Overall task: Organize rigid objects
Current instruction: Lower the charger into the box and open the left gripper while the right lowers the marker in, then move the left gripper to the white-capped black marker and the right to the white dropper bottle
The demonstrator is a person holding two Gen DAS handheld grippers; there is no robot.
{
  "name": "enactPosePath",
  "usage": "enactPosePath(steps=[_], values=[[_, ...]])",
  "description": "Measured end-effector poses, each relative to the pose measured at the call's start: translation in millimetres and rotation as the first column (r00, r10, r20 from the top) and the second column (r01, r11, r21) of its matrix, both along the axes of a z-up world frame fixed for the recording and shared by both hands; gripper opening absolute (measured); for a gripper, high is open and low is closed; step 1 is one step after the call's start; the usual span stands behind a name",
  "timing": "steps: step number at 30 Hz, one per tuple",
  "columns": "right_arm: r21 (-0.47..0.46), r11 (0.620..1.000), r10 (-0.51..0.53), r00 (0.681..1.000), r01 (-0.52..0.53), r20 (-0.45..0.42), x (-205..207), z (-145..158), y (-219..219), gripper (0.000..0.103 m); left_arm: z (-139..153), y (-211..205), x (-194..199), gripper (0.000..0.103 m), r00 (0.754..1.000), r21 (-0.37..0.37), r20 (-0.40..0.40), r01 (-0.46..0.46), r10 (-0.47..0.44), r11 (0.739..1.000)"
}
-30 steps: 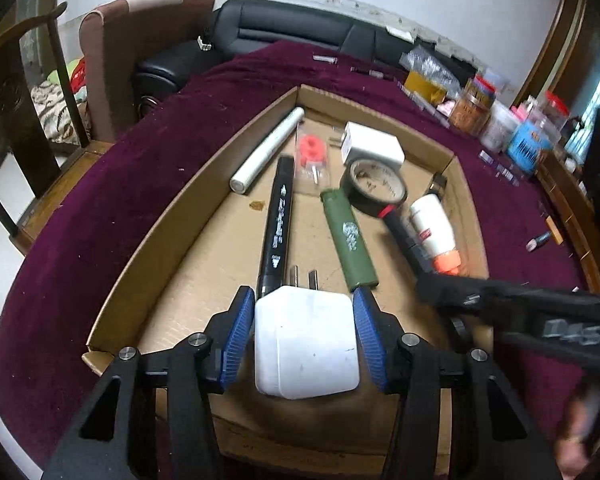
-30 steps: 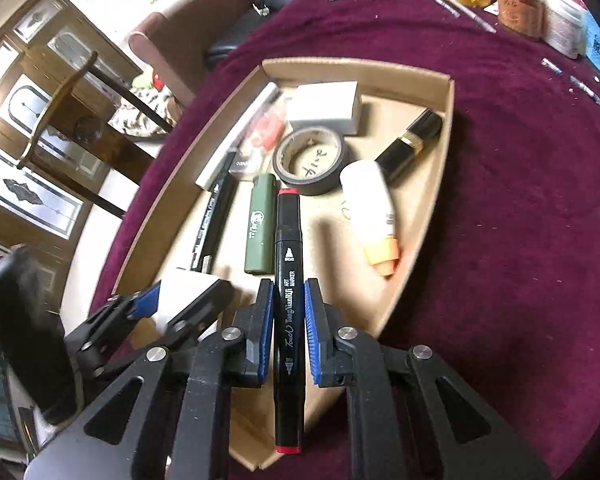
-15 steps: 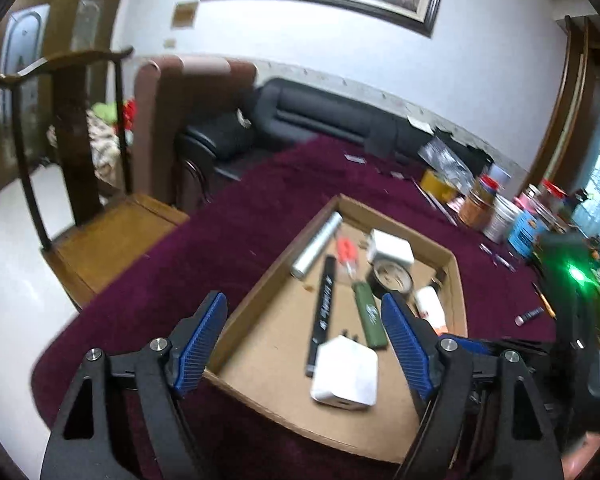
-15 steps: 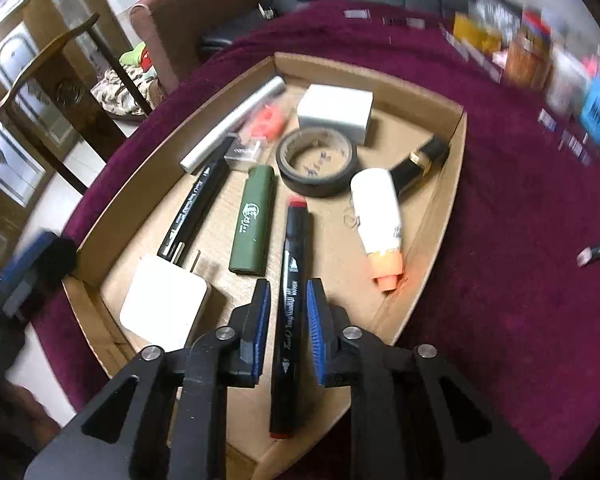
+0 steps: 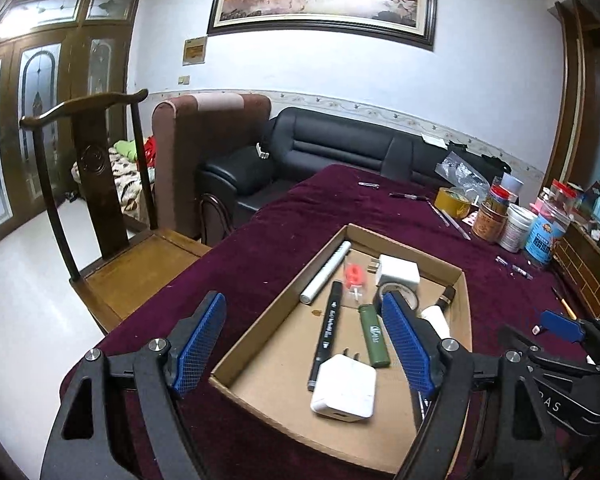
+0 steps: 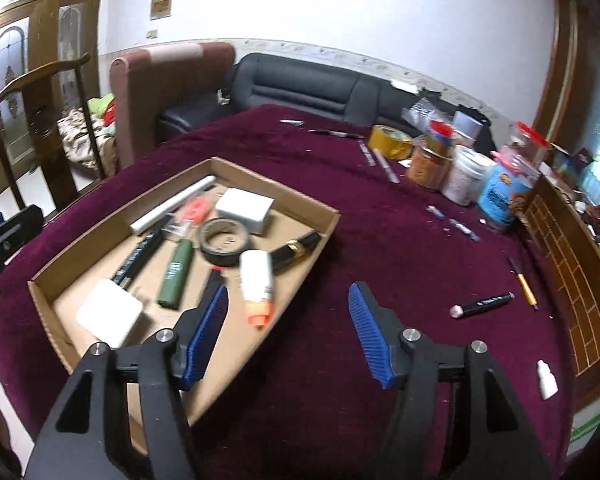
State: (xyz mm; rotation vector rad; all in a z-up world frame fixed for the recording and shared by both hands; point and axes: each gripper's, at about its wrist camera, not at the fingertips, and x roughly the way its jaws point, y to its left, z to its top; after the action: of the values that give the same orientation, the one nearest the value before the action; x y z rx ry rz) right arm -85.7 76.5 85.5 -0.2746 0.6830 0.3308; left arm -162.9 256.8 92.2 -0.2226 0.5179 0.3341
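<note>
- Left hand-held gripper: jaws spread wide, nothing between them, raised above the near end of the cardboard tray.
- Right hand-held gripper: also wide open and empty, over the tray's near right edge and the maroon counter.
- Tray contents, near to far: white charger at the near end, prongs pointing away; black marker just left of it; green lighter beside that.
- A second black marker is mostly hidden behind the right gripper's left finger.
- Mid tray: black tape roll, white bottle with orange cap, black-and-gold tube by the right wall.
- Far end: white box, red-orange packet, white cylinder along the left wall.
- Outside the tray on the counter: loose dark marker, small white bottle.
</note>
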Motion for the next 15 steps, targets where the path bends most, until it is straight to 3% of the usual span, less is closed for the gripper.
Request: enactPosePath(steps=[15], values=[[0.020, 0.995, -0.093, 0.996, 0.093, 0.010, 11, -5, -67, 0.062, 16, -69, 17, 0.076, 0.995, 0.118, -0.022, 0.094, -0.092, 0.988]])
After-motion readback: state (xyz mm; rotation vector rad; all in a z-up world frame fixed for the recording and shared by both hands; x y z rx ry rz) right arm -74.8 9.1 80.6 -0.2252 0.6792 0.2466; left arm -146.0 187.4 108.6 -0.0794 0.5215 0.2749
